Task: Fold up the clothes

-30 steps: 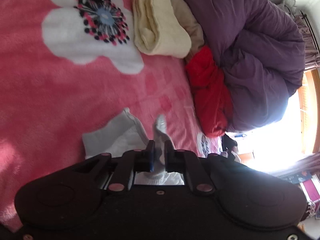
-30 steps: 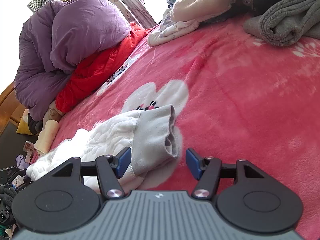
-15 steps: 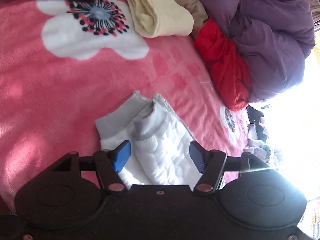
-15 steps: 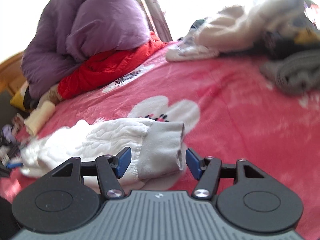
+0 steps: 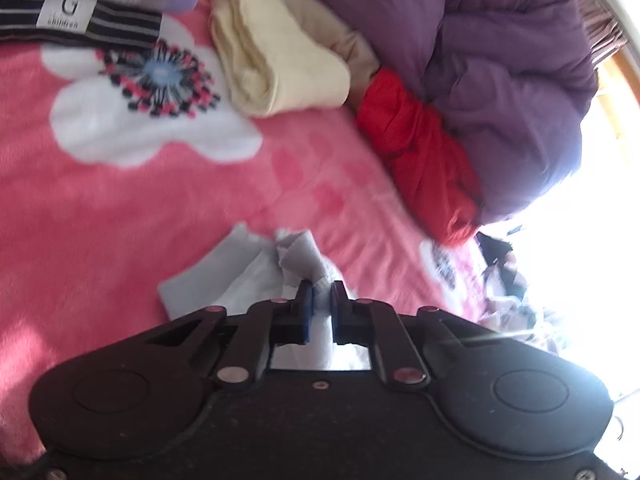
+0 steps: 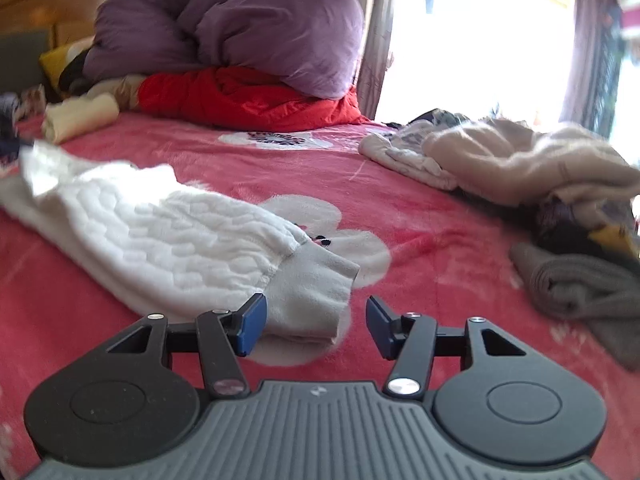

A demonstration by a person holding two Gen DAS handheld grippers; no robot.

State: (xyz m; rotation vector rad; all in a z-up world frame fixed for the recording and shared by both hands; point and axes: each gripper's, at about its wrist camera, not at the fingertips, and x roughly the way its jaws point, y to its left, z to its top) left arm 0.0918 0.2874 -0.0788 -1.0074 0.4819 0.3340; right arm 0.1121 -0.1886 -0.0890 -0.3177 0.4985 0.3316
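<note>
Left wrist: left claw (image 5: 319, 300) pinches white garment (image 5: 256, 276); right claw (image 6: 316, 326) closing, cuff between.

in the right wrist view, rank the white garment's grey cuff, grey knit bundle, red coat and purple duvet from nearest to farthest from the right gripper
From the right gripper:
1. grey cuff, just ahead between the closing jaws, not yet pinched.
2. grey knit bundle, off to the right.
3. red coat, far side of the bed.
4. purple duvet, piled on the coat, behind it.
</note>
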